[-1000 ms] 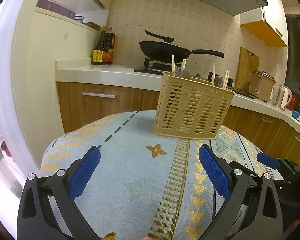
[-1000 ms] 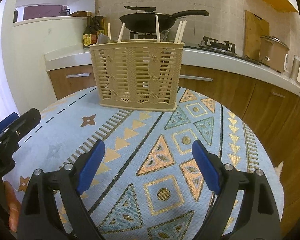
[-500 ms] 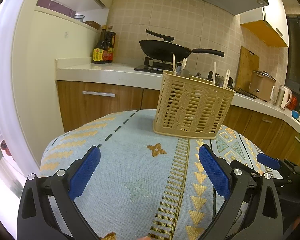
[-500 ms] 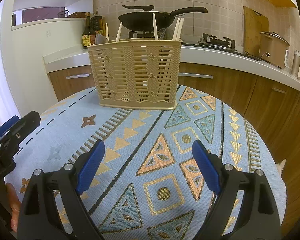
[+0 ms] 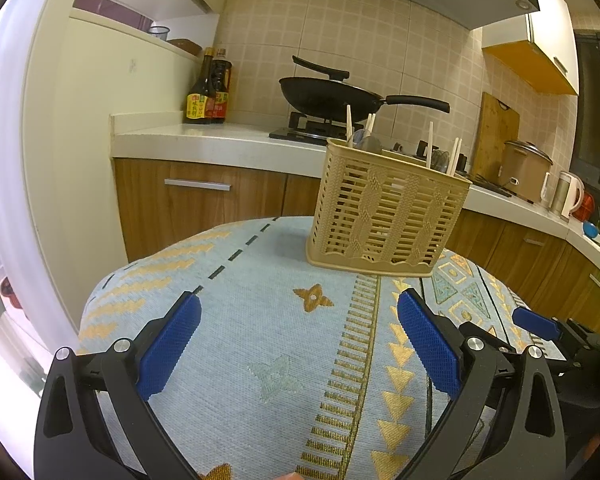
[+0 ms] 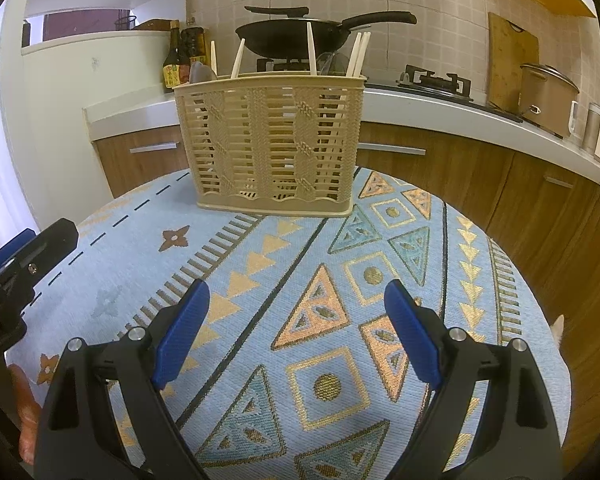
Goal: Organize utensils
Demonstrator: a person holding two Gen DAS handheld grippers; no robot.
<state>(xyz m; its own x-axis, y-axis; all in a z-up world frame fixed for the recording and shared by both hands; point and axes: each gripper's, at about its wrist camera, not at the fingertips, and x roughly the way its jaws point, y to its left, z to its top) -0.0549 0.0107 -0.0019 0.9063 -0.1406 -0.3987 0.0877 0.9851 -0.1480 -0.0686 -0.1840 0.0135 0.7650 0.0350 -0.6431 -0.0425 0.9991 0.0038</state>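
A beige slatted utensil basket (image 5: 384,216) stands upright at the far side of the round table; it also shows in the right wrist view (image 6: 270,148). Several chopsticks (image 6: 312,54) and spoon bowls (image 6: 198,72) stick out of its top. My left gripper (image 5: 300,340) is open and empty, low over the cloth, well short of the basket. My right gripper (image 6: 296,328) is open and empty, also short of the basket. The right gripper's tip (image 5: 536,324) shows at the right of the left view; the left gripper's (image 6: 28,252) shows at the left of the right view.
The table carries a light blue patterned cloth (image 6: 340,280). Behind it runs a kitchen counter (image 5: 220,144) with sauce bottles (image 5: 208,92), a black wok (image 5: 332,96) on the stove, a rice cooker (image 5: 524,168) and a kettle (image 5: 566,196).
Both views have shifted slightly; the basket sits a little lower and nearer in the right view. Both grippers stay open and empty.
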